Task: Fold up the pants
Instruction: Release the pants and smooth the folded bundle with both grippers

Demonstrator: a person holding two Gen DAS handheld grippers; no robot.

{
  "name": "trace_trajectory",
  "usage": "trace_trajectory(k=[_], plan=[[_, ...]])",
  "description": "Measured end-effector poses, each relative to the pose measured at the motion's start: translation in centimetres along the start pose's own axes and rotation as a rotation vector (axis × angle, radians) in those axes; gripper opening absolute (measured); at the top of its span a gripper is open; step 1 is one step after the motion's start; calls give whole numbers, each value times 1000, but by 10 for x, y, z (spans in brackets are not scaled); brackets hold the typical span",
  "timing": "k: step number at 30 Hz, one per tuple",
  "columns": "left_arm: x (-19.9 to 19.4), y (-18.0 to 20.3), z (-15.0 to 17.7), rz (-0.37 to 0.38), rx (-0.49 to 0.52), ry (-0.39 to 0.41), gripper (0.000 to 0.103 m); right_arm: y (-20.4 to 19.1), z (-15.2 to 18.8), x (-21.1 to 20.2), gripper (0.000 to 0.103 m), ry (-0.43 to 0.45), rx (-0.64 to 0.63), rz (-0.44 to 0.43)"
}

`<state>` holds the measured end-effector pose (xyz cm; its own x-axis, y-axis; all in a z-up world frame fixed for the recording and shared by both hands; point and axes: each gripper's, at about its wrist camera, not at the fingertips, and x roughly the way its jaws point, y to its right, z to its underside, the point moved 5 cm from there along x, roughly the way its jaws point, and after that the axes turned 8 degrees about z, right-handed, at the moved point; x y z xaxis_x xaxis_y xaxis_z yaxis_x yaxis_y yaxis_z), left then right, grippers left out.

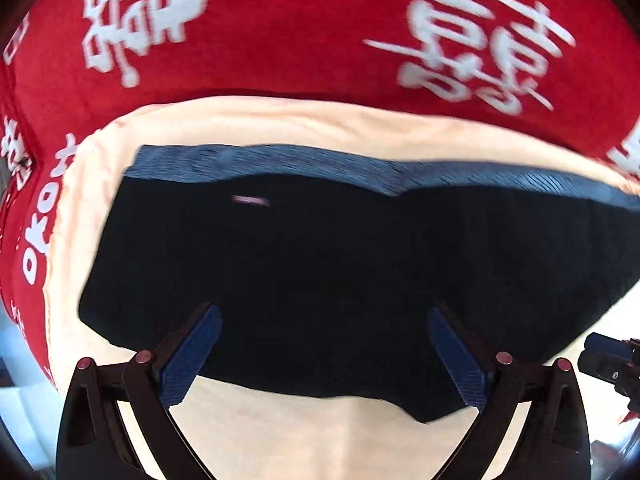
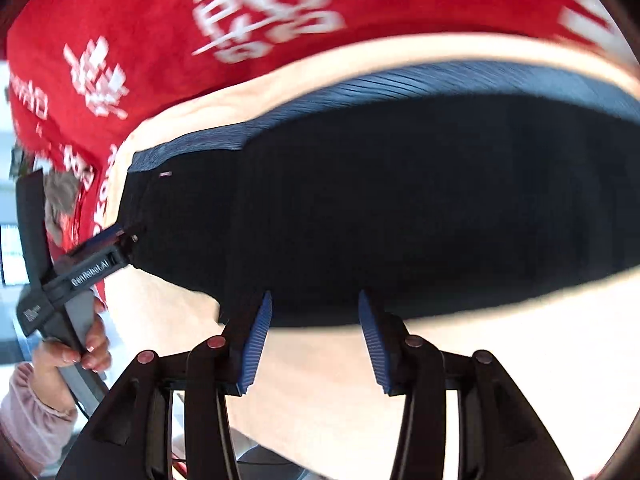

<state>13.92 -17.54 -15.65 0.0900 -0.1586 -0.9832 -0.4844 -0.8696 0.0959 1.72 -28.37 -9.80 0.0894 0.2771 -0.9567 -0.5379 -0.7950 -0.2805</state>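
The folded dark navy pants (image 1: 304, 264) lie flat on a cream cloth (image 1: 280, 420), their blue ribbed waistband (image 1: 280, 162) at the far edge. My left gripper (image 1: 322, 320) is open, its blue pads hovering over the pants' near edge. In the right wrist view the pants (image 2: 400, 200) fill the middle. My right gripper (image 2: 316, 304) is open at their near edge, nothing between the pads. The left gripper (image 2: 120, 240) shows there at the pants' left corner, held by a hand (image 2: 72, 352).
A red cloth with white characters (image 1: 280, 28) covers the surface beyond the cream cloth (image 2: 360, 400). The right gripper's body (image 1: 608, 364) shows at the right edge of the left wrist view. The table's left edge drops off beside the red cloth.
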Motion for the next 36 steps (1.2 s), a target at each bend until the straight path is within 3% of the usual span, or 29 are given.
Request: trace_trajectory(k=[9, 20, 26, 31, 36], plan=[[17, 118, 6, 39, 131, -47, 103, 88, 36, -15, 50, 9, 179, -11], [33, 245, 1, 57, 248, -70, 103, 175, 44, -38, 50, 57, 304, -39], [33, 306, -11, 95, 198, -42, 103, 224, 40, -53, 50, 104, 378, -51], [46, 350, -18, 81, 196, -26, 103, 269, 29, -65, 50, 181, 485, -66], [68, 366, -8, 70, 158, -73, 103, 314, 14, -80, 50, 287, 594, -57]])
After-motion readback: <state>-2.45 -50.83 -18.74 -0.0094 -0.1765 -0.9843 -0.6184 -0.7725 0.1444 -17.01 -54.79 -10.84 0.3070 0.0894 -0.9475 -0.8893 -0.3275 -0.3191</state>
